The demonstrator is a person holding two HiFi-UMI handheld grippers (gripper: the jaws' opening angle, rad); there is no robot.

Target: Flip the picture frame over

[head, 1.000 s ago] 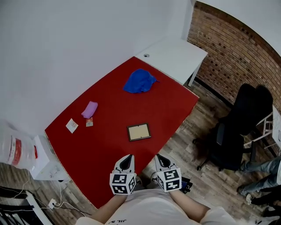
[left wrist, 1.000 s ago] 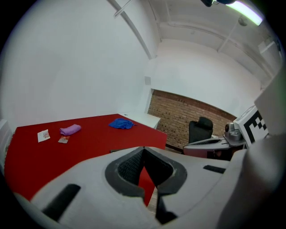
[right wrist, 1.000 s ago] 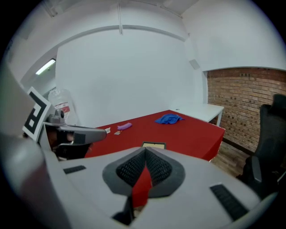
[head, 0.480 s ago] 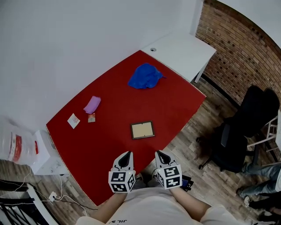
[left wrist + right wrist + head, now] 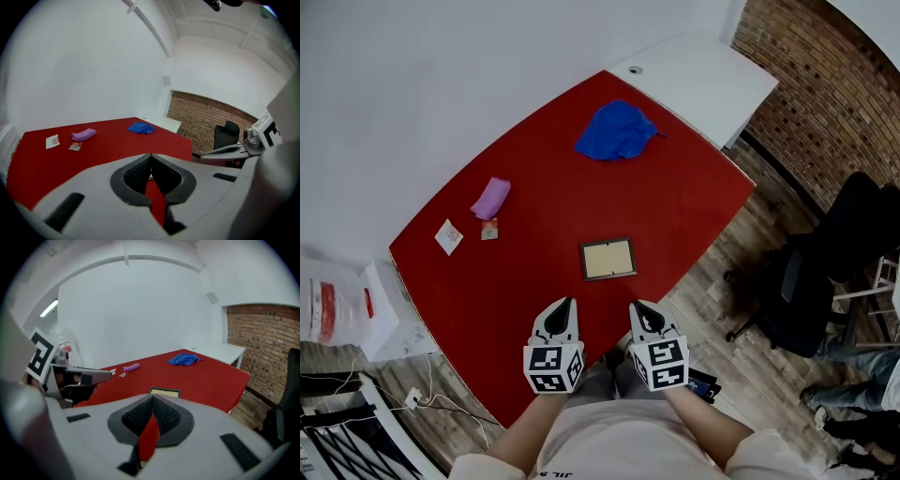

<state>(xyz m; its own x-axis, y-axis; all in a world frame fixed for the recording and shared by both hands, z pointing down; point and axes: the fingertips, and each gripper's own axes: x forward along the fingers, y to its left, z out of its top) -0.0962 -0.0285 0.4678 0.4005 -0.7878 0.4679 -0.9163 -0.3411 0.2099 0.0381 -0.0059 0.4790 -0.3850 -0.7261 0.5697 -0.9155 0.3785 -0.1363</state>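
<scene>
A small dark picture frame (image 5: 608, 259) with a tan panel facing up lies flat on the red table (image 5: 534, 244), near its front edge. In the right gripper view the picture frame (image 5: 165, 392) shows just beyond the jaw tips. My left gripper (image 5: 567, 306) hovers over the table's front edge, left of the frame and short of it, its jaws shut with nothing between them. My right gripper (image 5: 634, 308) is beside it, just in front of the frame, also shut and holding nothing. Both gripper views show the pads meeting at the tips, left gripper (image 5: 150, 155) and right gripper (image 5: 153, 397).
A crumpled blue cloth (image 5: 617, 130) lies at the table's far side. A purple cloth (image 5: 490, 198), a small packet (image 5: 489, 230) and a white card (image 5: 448, 236) sit at the left. A white table (image 5: 703, 80) adjoins at the far end. A black office chair (image 5: 811, 281) stands right.
Both grippers have moved forward over the table's front edge toward the frame and dropped a little. They stay shut. The frame lies where it was.
</scene>
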